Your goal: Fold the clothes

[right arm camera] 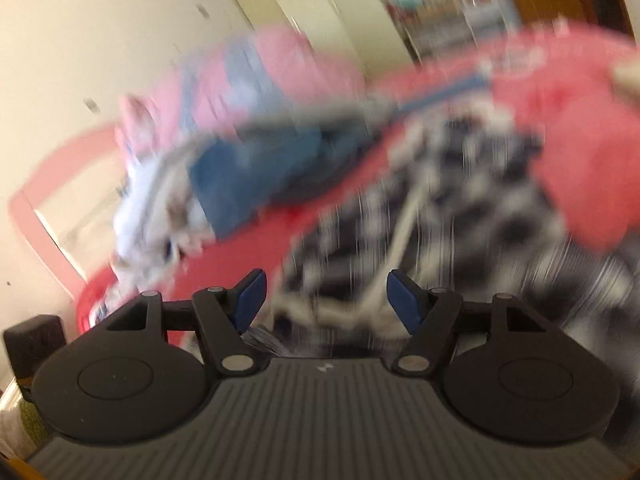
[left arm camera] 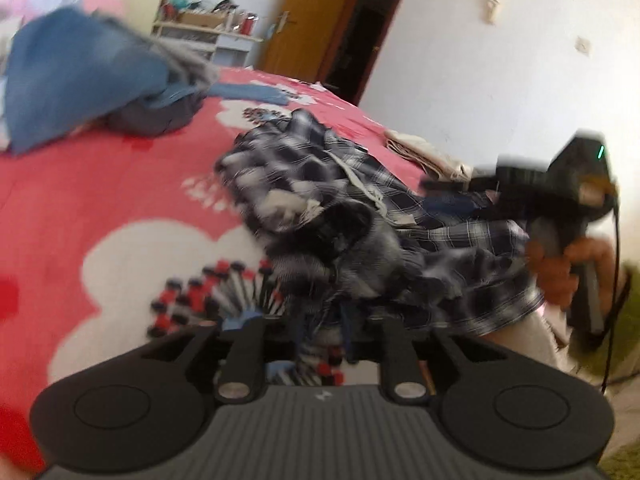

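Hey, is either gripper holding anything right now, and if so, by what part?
The right gripper is open and holds nothing. The left gripper is buried in the plaid shirt; whether it grips the cloth, or where, cannot be told.

plaid shirt [left arm camera: 360, 208]: soft woven cloth, wrinkled | bed cover [left arm camera: 100, 200]: matt fleecy cloth, flower print | left tool [left arm camera: 320, 328]: matt black plastic, ribbed body, metal pins | door [left arm camera: 304, 16]: smooth brown wood | blue garment [left arm camera: 76, 76]: denim-like cloth

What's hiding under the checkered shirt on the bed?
The checkered shirt lies crumpled on the red flowered bedspread, covering part of a white flower print. Whether anything else sits beneath it cannot be seen; the cloth hides it.
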Demonstrator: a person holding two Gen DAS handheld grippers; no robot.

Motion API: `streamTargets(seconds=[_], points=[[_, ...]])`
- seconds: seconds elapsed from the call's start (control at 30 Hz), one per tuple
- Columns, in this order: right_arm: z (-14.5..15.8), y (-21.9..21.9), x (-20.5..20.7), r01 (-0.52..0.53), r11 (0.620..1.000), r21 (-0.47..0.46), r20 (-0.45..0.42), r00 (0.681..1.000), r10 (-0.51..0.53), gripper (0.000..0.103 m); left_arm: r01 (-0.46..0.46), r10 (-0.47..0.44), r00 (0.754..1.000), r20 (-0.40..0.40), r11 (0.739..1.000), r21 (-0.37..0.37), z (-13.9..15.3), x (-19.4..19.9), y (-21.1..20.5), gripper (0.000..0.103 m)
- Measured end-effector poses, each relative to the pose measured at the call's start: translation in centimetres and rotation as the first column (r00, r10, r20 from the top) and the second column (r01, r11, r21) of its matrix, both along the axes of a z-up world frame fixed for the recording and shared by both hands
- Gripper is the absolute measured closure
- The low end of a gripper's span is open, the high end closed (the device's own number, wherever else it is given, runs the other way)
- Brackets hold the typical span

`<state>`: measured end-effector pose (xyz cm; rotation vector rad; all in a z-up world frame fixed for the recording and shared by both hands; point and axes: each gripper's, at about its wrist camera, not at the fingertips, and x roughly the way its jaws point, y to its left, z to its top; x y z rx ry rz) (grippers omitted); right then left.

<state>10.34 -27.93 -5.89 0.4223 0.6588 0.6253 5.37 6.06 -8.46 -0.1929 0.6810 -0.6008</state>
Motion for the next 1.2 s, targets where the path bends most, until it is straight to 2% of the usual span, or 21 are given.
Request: streamTargets(seconds=[0.07, 0.13, 0.27, 0.33, 0.4, 0.5, 0.6, 0.63, 0.7, 0.73, 0.8, 0.83, 0.9, 0.97, 1.0, 1.13, 1.2], points=[[-1.8, 1.5, -0.3, -0.061, 0.998, 0.018, -0.103, 0.993, 0.062, 0.038, -0.02, 0.018, 0.999, -0.03, 0.998, -0.06, -0.2, -0.2, 0.9, 0.053], [-3.3, 3.4, -2.2, -0.124, 0.992, 0.001, -0.134, 0.983, 0.123, 0.038, -0.031, 0.024, 0.998, -0.063, 0.993, -0.118, -0.6, -0.4, 1.7, 0.047], [-3.4, 5.9, -6.2, -0.143, 0.977, -0.16, -0.037, 0.99, 0.139, 0.038, -0.052, 0.032, 0.994, -0.104, 0.979, -0.195, -1.1, -0.4, 2.5, 0.046], [-2.7, 5.8, -7.0, -0.109, 0.978, -0.178, -0.016, 0.994, 0.108, 0.038, -0.049, 0.038, 0.997, -0.072, 0.985, -0.164, -0.9, -0.6, 2.0, 0.046], [-1.9, 5.1, -7.4, -0.065, 0.983, -0.17, 0.002, 0.998, 0.067, 0.038, -0.008, 0.006, 1.0, -0.022, 0.995, -0.104, -1.0, -0.8, 0.7, 0.047], [-0.9, 2.9, -7.3, 0.019, 0.992, -0.122, 0.019, 1.0, -0.017, 0.038, 0.048, -0.047, 0.998, 0.047, 0.999, -0.009, -1.1, -1.2, -1.2, 0.046], [-0.7, 0.8, -7.0, 0.082, 0.995, -0.05, -0.009, 0.997, -0.083, 0.038, 0.097, -0.107, 0.988, 0.111, 0.991, 0.089, -1.1, -1.6, -3.1, 0.046], [-0.7, 0.3, -7.0, 0.097, 0.995, -0.028, -0.023, 0.995, -0.098, 0.038, 0.112, -0.128, 0.983, 0.131, 0.986, 0.122, -1.2, -1.7, -3.7, 0.049], [-1.0, -0.1, -7.3, 0.122, 0.992, -0.007, -0.043, 0.992, -0.122, 0.038, 0.124, -0.15, 0.978, 0.147, 0.977, 0.171, -1.4, -1.7, -4.7, 0.061], [-1.1, -0.3, -7.5, 0.135, 0.991, -0.005, -0.049, 0.99, -0.135, 0.038, 0.109, -0.13, 0.984, 0.121, 0.98, 0.165, -1.7, -1.3, -4.8, 0.071], [-1.2, -0.4, -8.1, 0.157, 0.988, -0.004, -0.049, 0.986, -0.157, 0.038, 0.083, -0.094, 0.993, 0.077, 0.988, 0.132, -1.6, -1.1, -4.7, 0.08], [-1.2, -0.4, -8.4, 0.167, 0.986, -0.003, -0.048, 0.985, -0.167, 0.038, 0.076, -0.082, 0.995, 0.054, 0.992, 0.105, -1.3, -1.1, -4.4, 0.088], [-1.1, -0.8, -9.0, 0.186, 0.983, -0.009, -0.04, 0.982, -0.186, 0.038, 0.059, -0.059, 0.997, -0.04, 0.998, -0.003, -0.5, -1.0, -3.3, 0.091], [-0.9, -1.3, -9.3, 0.201, 0.979, -0.023, -0.031, 0.979, -0.202, 0.038, 0.056, -0.073, 0.989, -0.127, 0.99, -0.132, 0.1, -0.8, -1.8, 0.092], [-0.7, -1.5, -9.2, 0.203, 0.979, -0.034, -0.025, 0.979, -0.204, 0.038, 0.051, -0.076, 0.986, -0.151, 0.985, -0.165, 0.2, -0.8, -1.3, 0.092], [0.3, -1.1, -7.6, 0.184, 0.98, -0.078, 0.003, 0.983, -0.184, 0.038, 0.042, -0.06, 0.987, -0.149, 0.992, -0.118, -0.8, -1.6, -1.7, 0.09], [1.3, 0.4, -5.8, 0.142, 0.984, -0.11, 0.032, 0.99, -0.139, 0.038, 0.039, -0.051, 0.988, -0.143, 0.995, -0.089, -1.4, -2.0, -1.9, 0.09]])
